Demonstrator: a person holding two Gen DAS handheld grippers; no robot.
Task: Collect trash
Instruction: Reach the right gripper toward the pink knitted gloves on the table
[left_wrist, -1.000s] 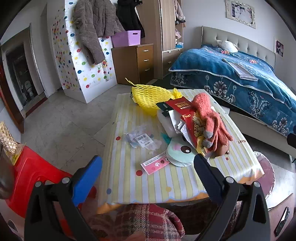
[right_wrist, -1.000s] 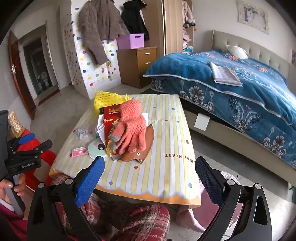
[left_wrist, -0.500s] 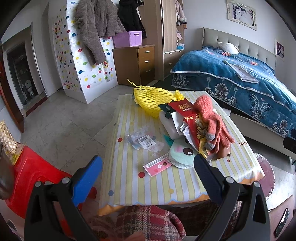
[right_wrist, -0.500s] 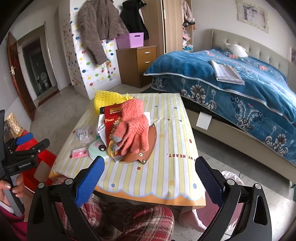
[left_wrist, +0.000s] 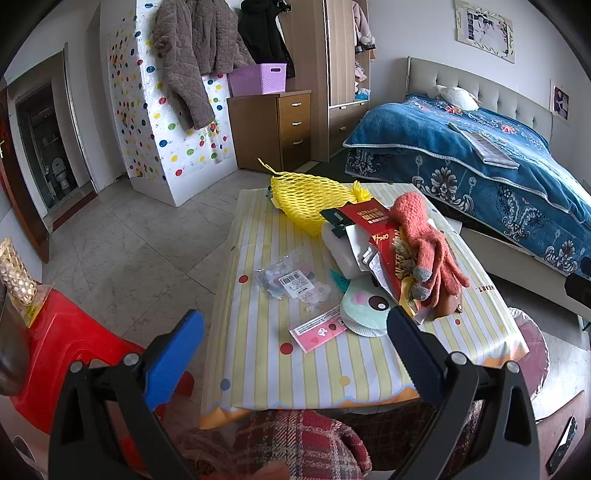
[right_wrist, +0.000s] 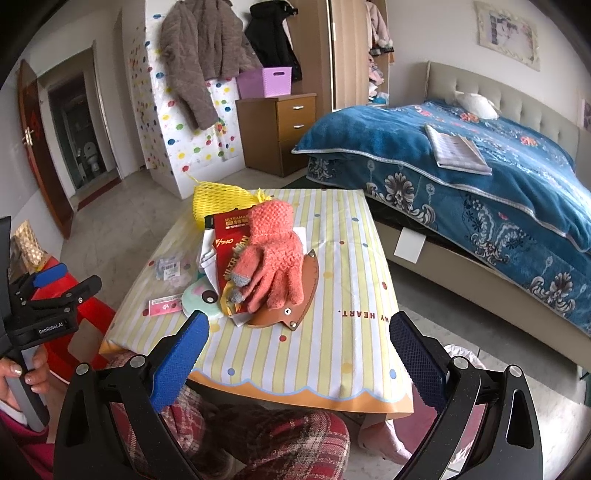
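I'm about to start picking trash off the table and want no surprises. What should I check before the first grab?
1. Left gripper open and empty: ok.
2. Right gripper open and empty: ok.
3. Pink slip lying flat, nothing on top of it: ok.
4. Clear wrapper free of the pile: ok.
5. Glove off the red packet: not ok, it lies on it.
6. Trash bin within reach: cannot tell, none in view.
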